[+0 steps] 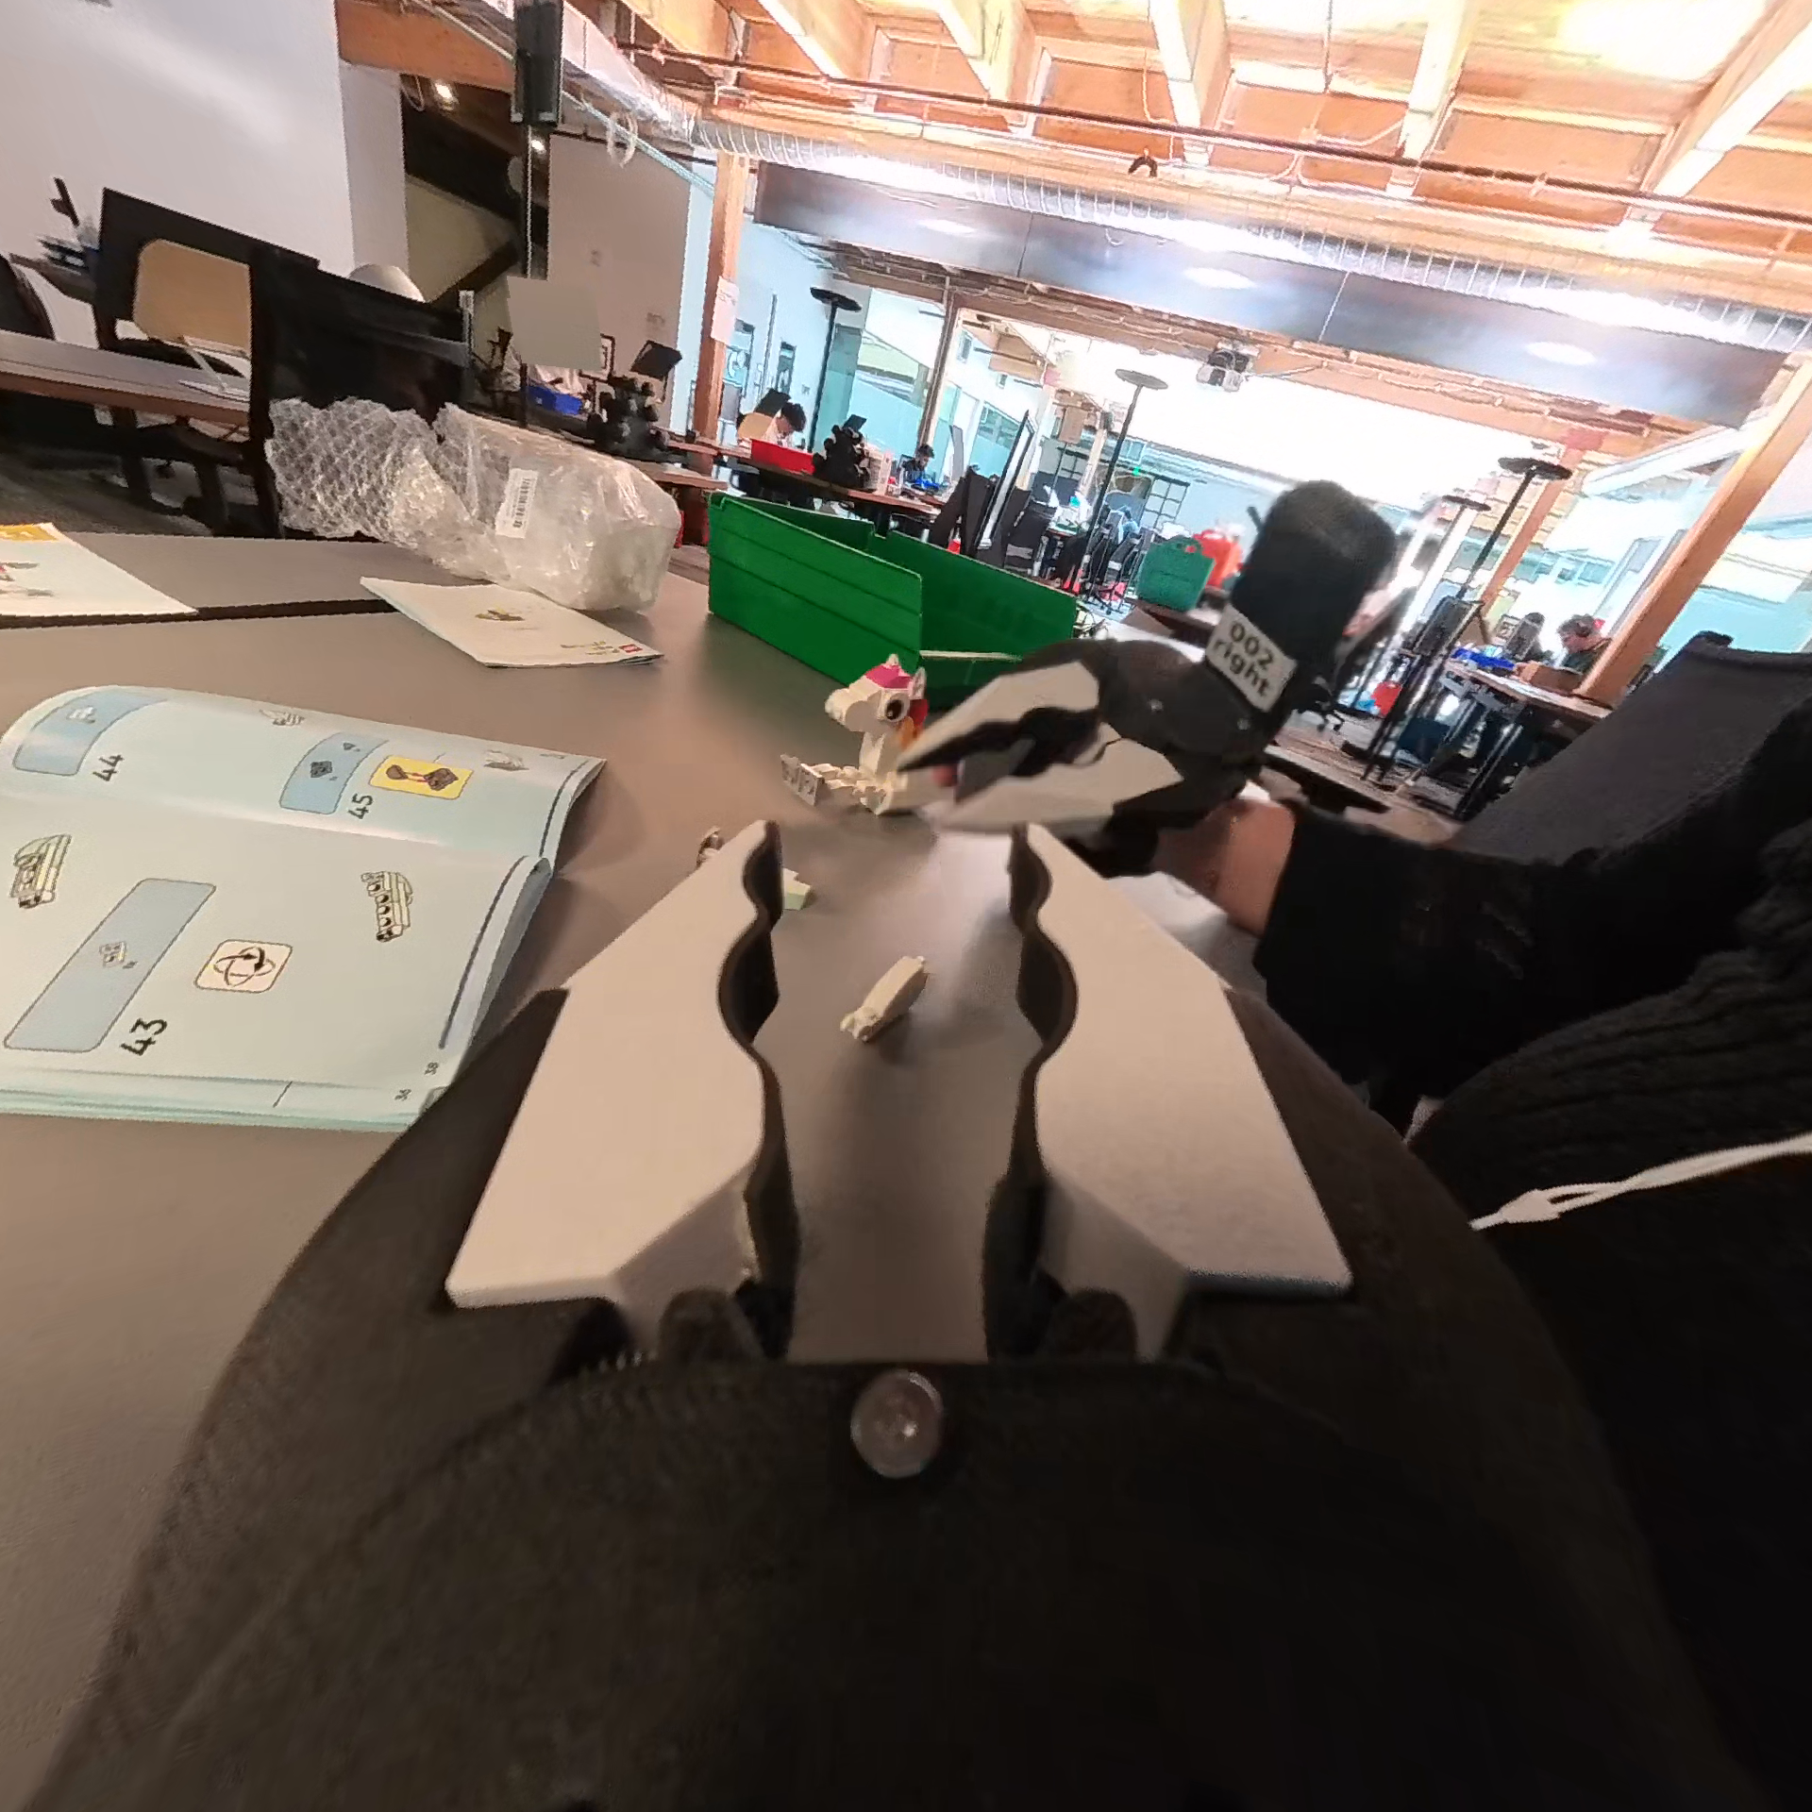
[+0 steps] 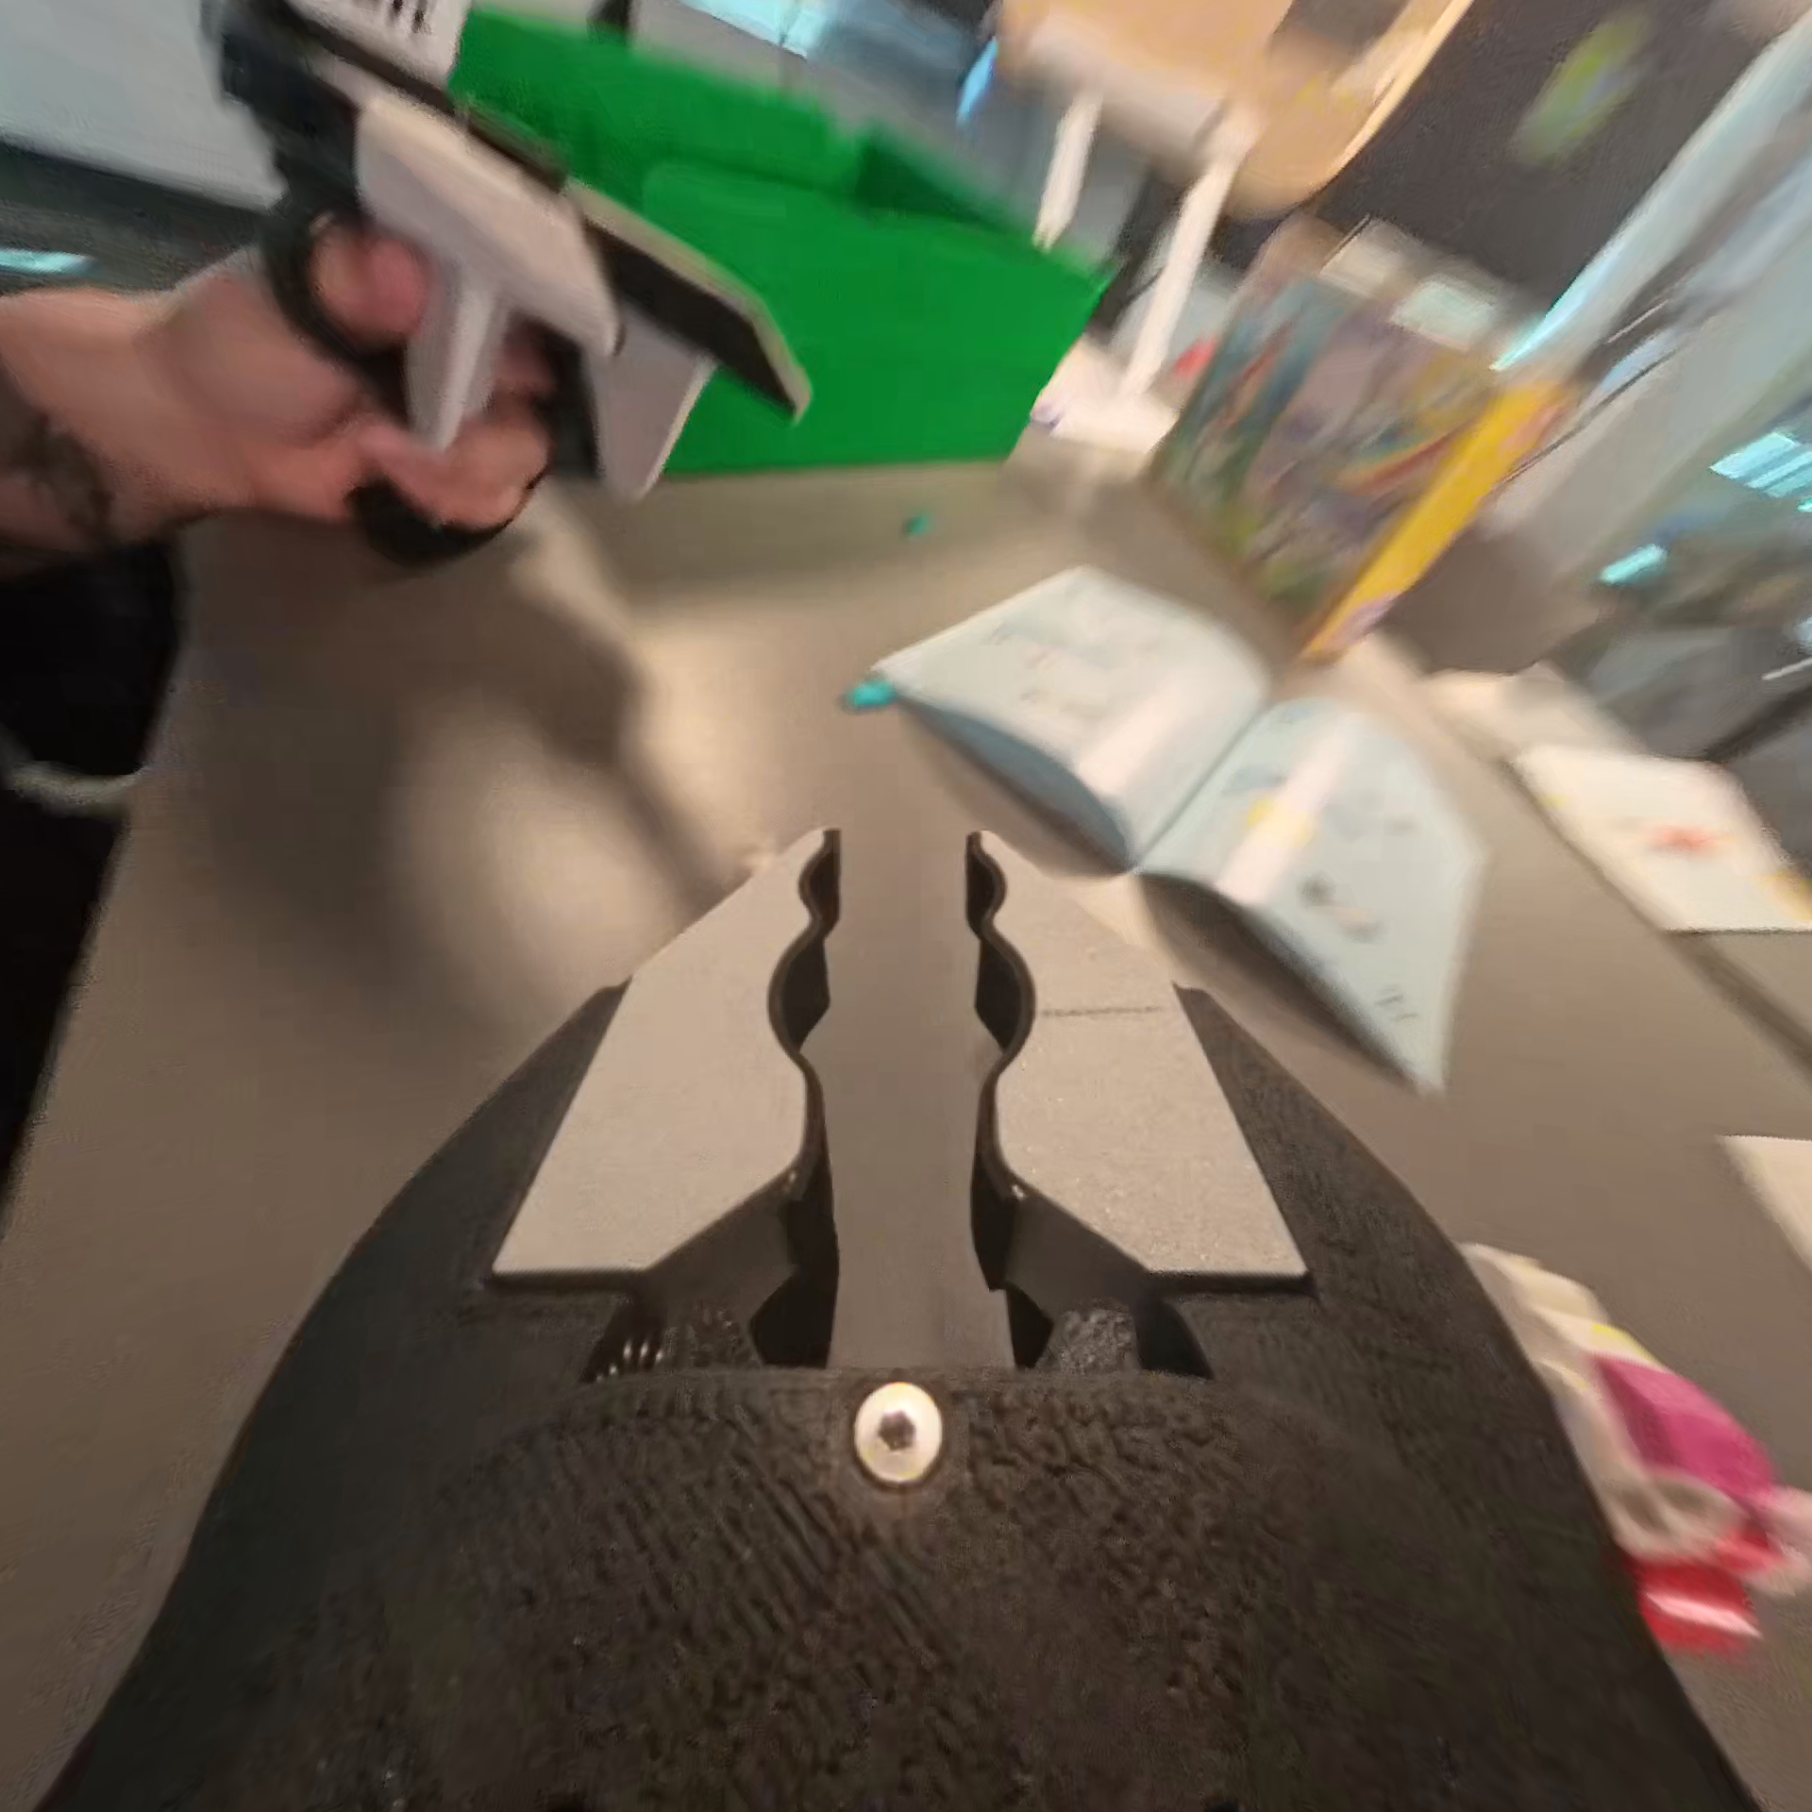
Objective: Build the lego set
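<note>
With both your left gripper (image 1: 894, 853) and right gripper (image 2: 902, 848) parted and empty, the white figure (image 1: 876, 730) stands part-built beyond the open booklet (image 1: 245, 902) — a loose white piece (image 1: 884, 998) beside it remains unattached.

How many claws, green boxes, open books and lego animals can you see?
Claws: 2 (left claw, right claw)
Green box: 1
Open book: 1
Lego animal: 1
Total: 5

A green bin (image 1: 887, 598) stands beside crumpled bubble wrap (image 1: 471, 490) on the grey table (image 1: 196, 1275).
</note>
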A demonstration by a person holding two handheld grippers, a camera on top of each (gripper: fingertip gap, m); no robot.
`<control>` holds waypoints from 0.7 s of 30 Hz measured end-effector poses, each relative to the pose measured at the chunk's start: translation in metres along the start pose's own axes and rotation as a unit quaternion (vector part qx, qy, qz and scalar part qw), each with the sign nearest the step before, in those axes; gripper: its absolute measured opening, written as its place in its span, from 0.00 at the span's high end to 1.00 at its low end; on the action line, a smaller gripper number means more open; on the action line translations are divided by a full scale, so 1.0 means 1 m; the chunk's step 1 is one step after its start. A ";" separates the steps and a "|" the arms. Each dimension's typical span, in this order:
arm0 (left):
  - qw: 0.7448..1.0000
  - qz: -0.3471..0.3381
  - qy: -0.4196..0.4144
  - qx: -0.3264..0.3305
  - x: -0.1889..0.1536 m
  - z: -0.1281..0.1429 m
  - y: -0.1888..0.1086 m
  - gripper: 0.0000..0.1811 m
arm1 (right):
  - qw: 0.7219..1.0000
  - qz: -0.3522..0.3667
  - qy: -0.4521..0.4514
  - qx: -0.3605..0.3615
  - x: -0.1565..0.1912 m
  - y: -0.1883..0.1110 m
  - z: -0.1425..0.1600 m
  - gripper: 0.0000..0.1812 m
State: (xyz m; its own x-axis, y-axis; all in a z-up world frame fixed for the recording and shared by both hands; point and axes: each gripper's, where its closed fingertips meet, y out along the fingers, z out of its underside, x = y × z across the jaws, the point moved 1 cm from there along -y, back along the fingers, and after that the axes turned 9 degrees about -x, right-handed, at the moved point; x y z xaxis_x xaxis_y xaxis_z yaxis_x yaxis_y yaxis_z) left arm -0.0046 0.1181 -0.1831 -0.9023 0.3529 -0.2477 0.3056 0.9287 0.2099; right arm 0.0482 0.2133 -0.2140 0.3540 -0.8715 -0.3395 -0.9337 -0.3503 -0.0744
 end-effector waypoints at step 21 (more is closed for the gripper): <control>0.999 -0.014 -0.031 0.010 0.005 0.004 0.000 0.75 | 0.917 0.201 -0.332 -0.098 -0.012 -0.002 -0.047 1.00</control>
State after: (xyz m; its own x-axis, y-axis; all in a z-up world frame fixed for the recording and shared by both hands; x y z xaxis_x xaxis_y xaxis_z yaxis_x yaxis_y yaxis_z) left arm -0.0078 0.1201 -0.1877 -0.8903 0.3320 -0.3116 0.2863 0.9403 0.1838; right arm 0.0488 0.2084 -0.1653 -0.1875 -0.5655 -0.8031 -0.9311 -0.1582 0.3288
